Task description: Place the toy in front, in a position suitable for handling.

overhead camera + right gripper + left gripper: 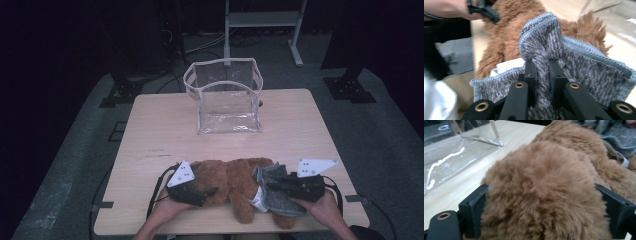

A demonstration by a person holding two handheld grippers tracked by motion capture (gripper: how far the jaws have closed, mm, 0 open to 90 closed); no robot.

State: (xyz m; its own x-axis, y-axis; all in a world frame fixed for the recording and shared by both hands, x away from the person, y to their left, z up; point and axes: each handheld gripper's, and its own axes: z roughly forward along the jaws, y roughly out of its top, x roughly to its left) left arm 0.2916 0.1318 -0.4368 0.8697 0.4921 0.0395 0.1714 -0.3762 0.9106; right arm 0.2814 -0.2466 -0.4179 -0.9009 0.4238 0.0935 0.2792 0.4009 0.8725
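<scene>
Teddy bear (235, 182) lies on the table's (160, 130) near edge, well apart from the clear bag (225, 97) behind; left gripper (202, 192) straddles its furry head with jaws wide, right gripper (275, 187) pinches the grey knit garment (579, 65) on its body

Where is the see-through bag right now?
In the high view the clear bag stands open at the far middle of the table, well beyond the brown teddy bear lying at the near edge.

your right gripper (543, 75) pinches a fold of the grey knitted cloth (579, 67); the brown plush toy (506, 32) lies just behind it on the table (614, 22).
</scene>
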